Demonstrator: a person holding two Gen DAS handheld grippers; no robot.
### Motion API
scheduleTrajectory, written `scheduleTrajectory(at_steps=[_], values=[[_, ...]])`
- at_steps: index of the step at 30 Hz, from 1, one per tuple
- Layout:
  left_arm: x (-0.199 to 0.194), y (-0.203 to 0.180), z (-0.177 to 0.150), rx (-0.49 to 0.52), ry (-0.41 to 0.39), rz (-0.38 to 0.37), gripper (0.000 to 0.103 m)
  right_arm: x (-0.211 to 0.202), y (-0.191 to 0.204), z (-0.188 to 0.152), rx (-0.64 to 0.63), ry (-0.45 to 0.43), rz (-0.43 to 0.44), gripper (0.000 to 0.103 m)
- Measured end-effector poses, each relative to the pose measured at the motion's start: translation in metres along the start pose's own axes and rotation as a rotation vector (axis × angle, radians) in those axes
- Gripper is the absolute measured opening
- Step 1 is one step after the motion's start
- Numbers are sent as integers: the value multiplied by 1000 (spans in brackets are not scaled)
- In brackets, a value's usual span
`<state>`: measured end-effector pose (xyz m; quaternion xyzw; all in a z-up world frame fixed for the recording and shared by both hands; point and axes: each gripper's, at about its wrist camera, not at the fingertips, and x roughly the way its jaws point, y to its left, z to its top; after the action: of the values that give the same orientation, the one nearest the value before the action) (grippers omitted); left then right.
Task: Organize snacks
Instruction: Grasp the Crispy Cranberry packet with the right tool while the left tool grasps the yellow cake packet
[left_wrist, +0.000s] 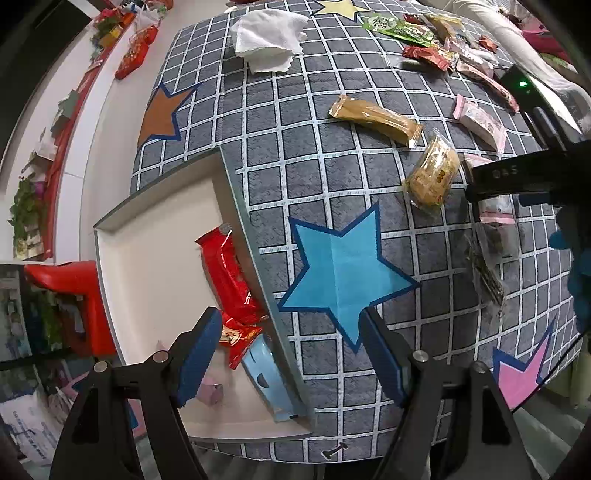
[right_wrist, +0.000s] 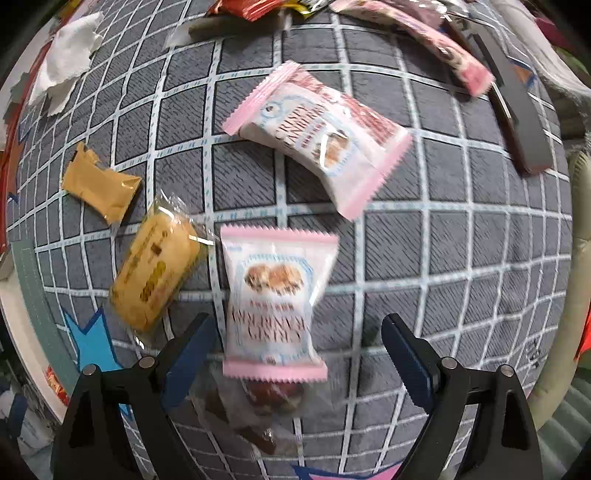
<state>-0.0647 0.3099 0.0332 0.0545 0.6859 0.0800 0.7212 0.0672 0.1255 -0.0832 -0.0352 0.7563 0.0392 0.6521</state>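
A snack packet (right_wrist: 275, 299) lay on the worktop (right_wrist: 424, 258), with a second packet (right_wrist: 325, 136) at twelve o'clock. A biscuit pack (right_wrist: 155, 273) lay at nine o'clock. Two wrapped bars (left_wrist: 229, 273) lay in the tray (left_wrist: 155, 258).

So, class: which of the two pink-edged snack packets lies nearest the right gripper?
The upright pink-edged packet, directly between the open right gripper fingers; the tilted packet lies farther up the cloth.

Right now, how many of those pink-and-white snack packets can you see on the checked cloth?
3. One packet lies just ahead of the open right hand-held gripper, a second beyond it, and a long one near the far edge. Others may be hidden in the pile.
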Motion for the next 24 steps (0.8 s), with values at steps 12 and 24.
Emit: scheduleTrajectory(at_steps=[12,24], values=[[-2,-24,20,30,16,38,79,1,1,34,-85,-66,-18,52],[27,-86,69,178,-12,-21,79,-14,-77,13,11,-68,237,41]])
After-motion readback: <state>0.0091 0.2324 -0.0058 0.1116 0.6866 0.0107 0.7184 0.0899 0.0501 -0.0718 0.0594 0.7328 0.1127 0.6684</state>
